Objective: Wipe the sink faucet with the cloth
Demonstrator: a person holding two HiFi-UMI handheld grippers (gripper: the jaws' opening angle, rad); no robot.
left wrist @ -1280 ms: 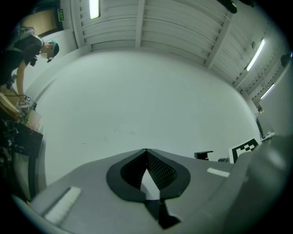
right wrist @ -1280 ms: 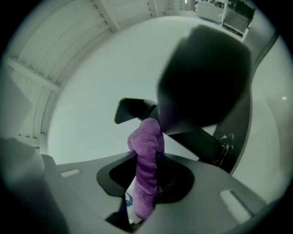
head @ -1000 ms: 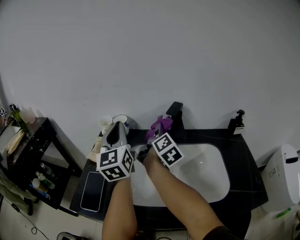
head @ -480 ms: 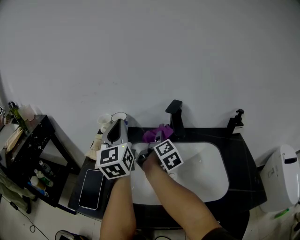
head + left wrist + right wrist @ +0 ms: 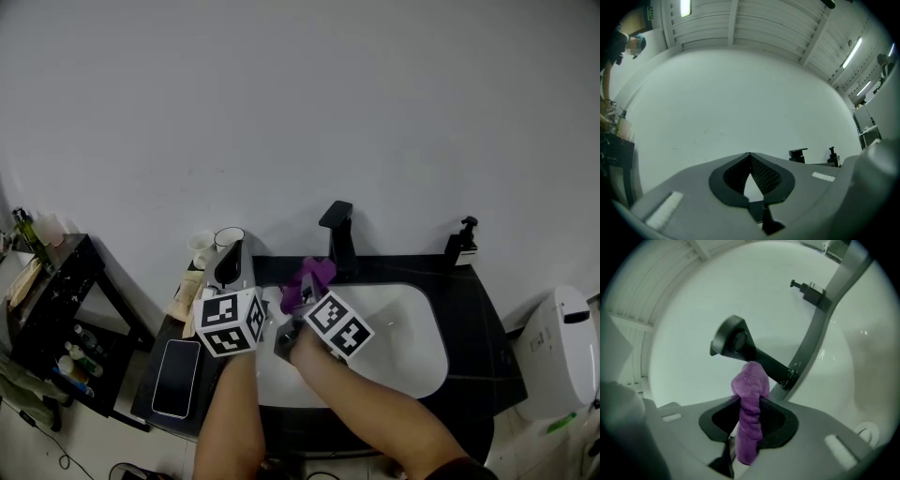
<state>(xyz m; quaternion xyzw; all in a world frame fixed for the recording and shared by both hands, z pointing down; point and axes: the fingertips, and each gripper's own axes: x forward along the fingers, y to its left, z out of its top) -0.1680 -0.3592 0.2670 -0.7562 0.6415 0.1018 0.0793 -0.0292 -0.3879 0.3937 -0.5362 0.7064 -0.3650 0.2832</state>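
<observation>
The faucet (image 5: pixel 338 234) stands at the back rim of the sink (image 5: pixel 412 352), at 1 o'clock from the purple cloth (image 5: pixel 306 279) and just apart from it, its body slanting across the cloth's tip. The right tool (image 5: pixel 748 404), the nearer one, pinches the cloth. The left tool (image 5: pixel 750 157) is pressed together and empty. Open basin lies toward 3 o'clock.

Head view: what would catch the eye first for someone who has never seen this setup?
The fluffy purple cloth stands out most, pinched in the right gripper close to the angular black faucet at the back of the white oval sink basin. Both grippers carry checkered black-and-white cubes, held over the basin's left side. The left gripper is shut and empty.
</observation>
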